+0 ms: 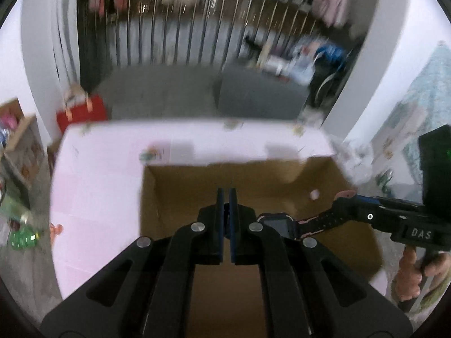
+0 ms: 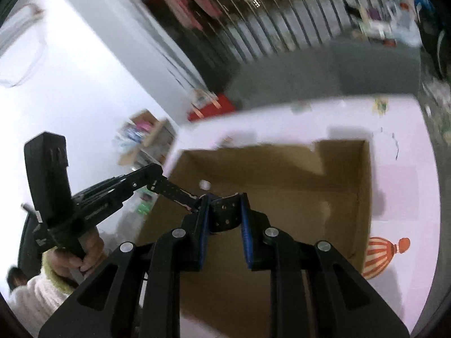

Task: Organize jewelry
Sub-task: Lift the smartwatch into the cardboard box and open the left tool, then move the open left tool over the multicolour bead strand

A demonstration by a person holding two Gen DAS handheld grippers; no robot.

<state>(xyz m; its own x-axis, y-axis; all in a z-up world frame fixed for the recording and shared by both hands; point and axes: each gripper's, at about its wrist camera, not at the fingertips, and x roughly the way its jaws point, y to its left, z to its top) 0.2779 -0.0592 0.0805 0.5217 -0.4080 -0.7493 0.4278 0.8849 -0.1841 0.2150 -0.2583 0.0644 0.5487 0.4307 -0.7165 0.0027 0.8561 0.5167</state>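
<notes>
Currently: carry-and-place step. A black smartwatch with perforated rubber strap, pink on the underside (image 1: 277, 224), hangs stretched between both grippers above an open brown cardboard box (image 1: 183, 186). The box sits on a pale pink table (image 1: 98, 174).

- Left gripper (image 1: 225, 194): jaws pinched almost flat together. The right wrist view shows its tip clamping the far end of one strap half, at 9 o'clock from the watch body.
- Right gripper (image 2: 225, 198): jaws narrowly apart, blue pads (image 2: 245, 225) pressing a curled section of the other strap half.
- Watch sits over the box's near-centre. A small white object (image 1: 314, 194) lies on the box floor toward 1 o'clock of the watch in the left wrist view; what it is cannot be told.
- Both views smeared by motion.

Doing it well, as a judgement:
- Keep the two grips level so the strap does not twist or slip from the left pinch, which holds only the tip.
- Lower inside the walls before letting go.
- Aim for bare cardboard, clear of the white object.
- Release one side first, lay the watch flat, then release the other.
- Risk: the thin strap end snaps free and the watch swings.
</notes>
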